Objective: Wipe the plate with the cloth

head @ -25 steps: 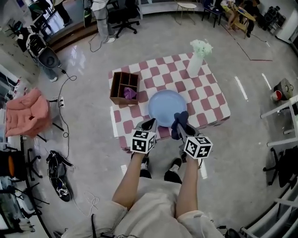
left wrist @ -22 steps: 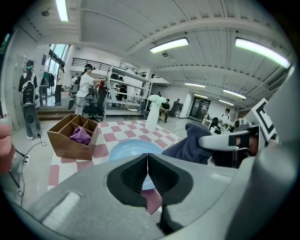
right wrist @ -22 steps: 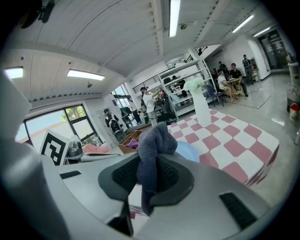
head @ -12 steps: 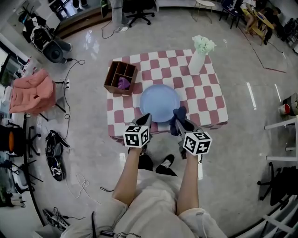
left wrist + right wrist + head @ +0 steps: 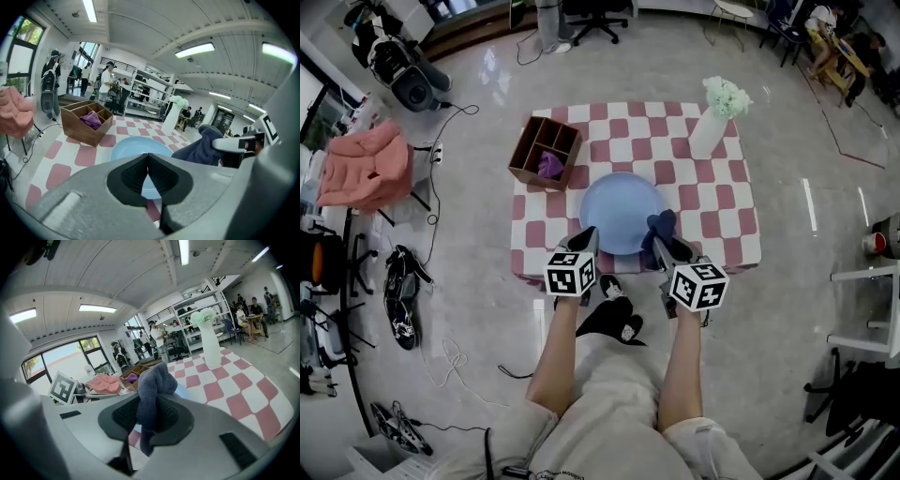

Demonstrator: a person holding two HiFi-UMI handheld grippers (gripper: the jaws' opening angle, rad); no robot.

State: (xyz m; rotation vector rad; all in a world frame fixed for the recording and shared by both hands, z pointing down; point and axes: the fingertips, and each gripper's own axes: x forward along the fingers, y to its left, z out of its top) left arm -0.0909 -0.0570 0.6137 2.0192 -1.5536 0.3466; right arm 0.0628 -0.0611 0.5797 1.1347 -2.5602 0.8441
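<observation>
From above, both tongs cut off the near rim of the blue plate (image 5: 619,211), and I can't tell whether the cloth touches it. The right tongs (image 5: 149,416) are clamped on the dark blue cloth (image 5: 155,378). It stands bunched out of them, its long axis running along the tongs toward the plate's right edge. The left tongs (image 5: 148,164) are pressed together on nothing, by the plate's near left rim. The plate lies mid-tabletop (image 5: 717,202). A divided wooden box (image 5: 534,150) nearby holds a purple rag (image 5: 549,165) in one compartment.
</observation>
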